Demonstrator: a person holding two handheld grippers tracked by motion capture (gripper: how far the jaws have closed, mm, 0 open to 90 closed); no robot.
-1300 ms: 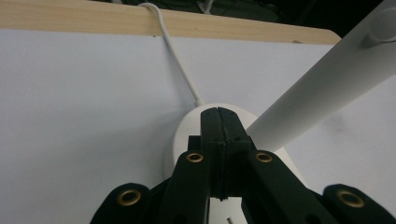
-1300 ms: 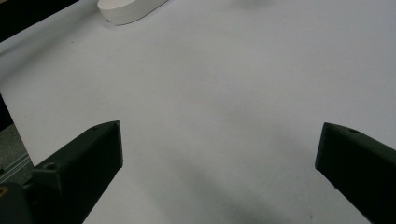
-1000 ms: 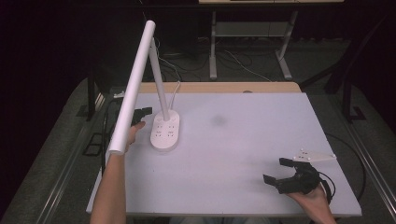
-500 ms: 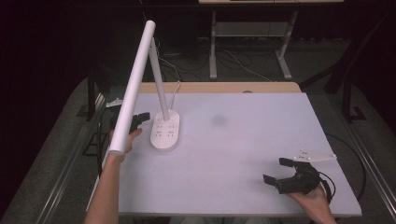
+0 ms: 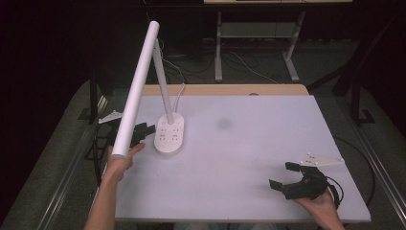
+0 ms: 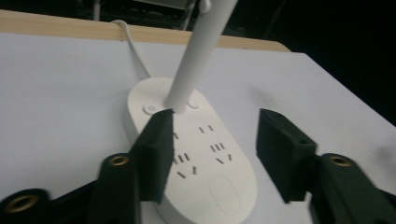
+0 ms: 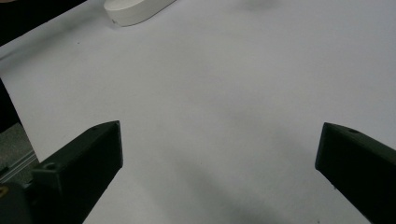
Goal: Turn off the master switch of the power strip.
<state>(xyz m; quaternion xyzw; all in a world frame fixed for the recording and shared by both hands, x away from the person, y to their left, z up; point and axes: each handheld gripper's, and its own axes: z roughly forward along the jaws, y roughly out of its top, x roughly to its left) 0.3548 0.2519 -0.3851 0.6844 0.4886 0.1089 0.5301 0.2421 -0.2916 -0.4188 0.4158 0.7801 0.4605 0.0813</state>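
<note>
I see the left gripper [image 6: 215, 149] with jaws just opening, nothing between them, just short of the lamp base [image 5: 169, 135] at the table's [image 5: 249, 143] left; right gripper [image 5: 298, 179] gaping, empty.

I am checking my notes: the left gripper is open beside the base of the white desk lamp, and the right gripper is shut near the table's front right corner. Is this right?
Not quite. The right gripper is open, not shut: the right gripper view shows its jaws wide apart over the bare table. The rest holds: the left gripper is open beside the lamp base.
</note>
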